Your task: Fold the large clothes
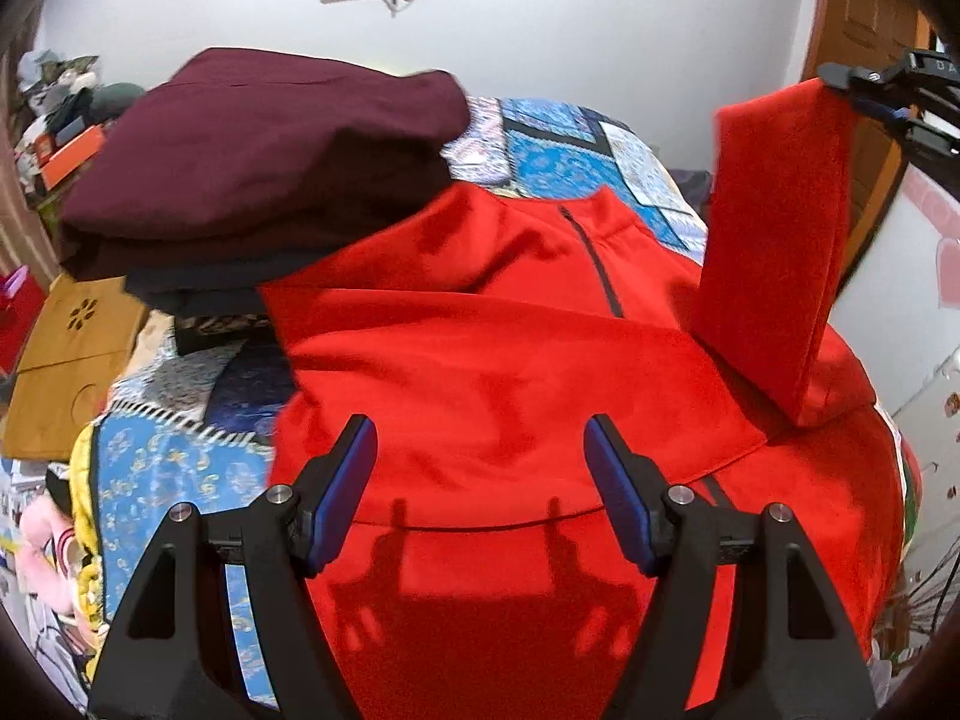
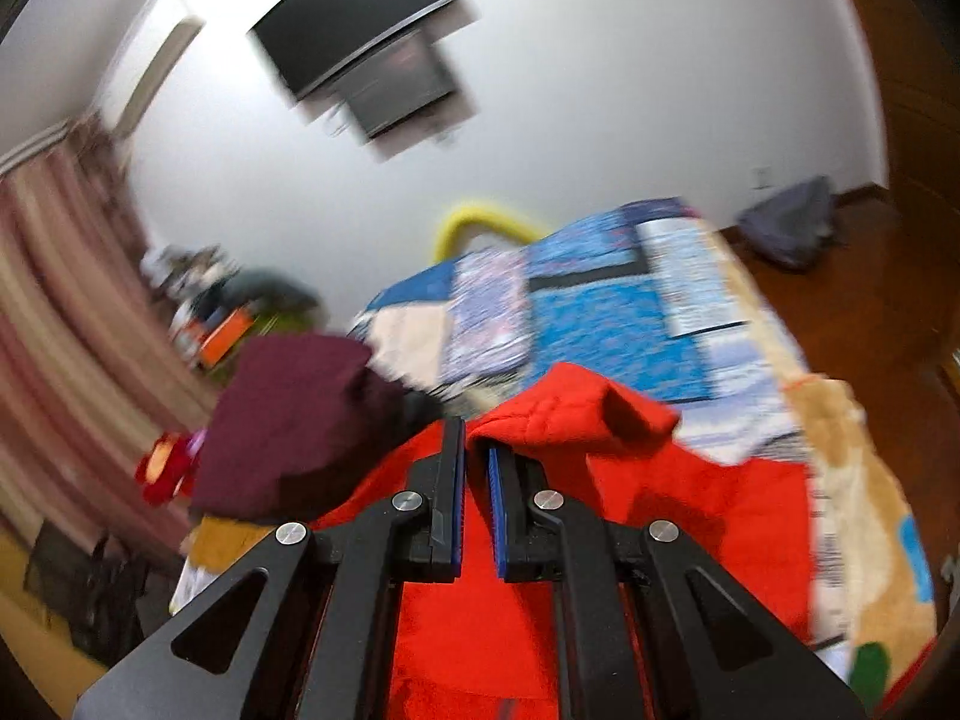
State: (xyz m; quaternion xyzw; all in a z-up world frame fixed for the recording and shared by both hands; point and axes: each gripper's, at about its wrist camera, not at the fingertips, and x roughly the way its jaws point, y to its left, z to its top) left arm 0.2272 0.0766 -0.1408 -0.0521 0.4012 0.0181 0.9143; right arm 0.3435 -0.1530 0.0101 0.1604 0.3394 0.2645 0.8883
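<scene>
Red pullover (image 1: 480,372) spread flat on bed quilt (image 1: 558,162), collar + short zip at far side. Left gripper (image 1: 480,492) above lower front of it, fingers (image 1: 348,492) wide apart, nothing between. Right gripper (image 2: 477,456) w/ fingers nearly together, pinching red sleeve (image 1: 780,240) by cuff, sleeve lifted clear of body. Maroon folded stack (image 1: 258,162) just beside pullover's far-left shoulder. TV (image 2: 354,42) on wall.
</scene>
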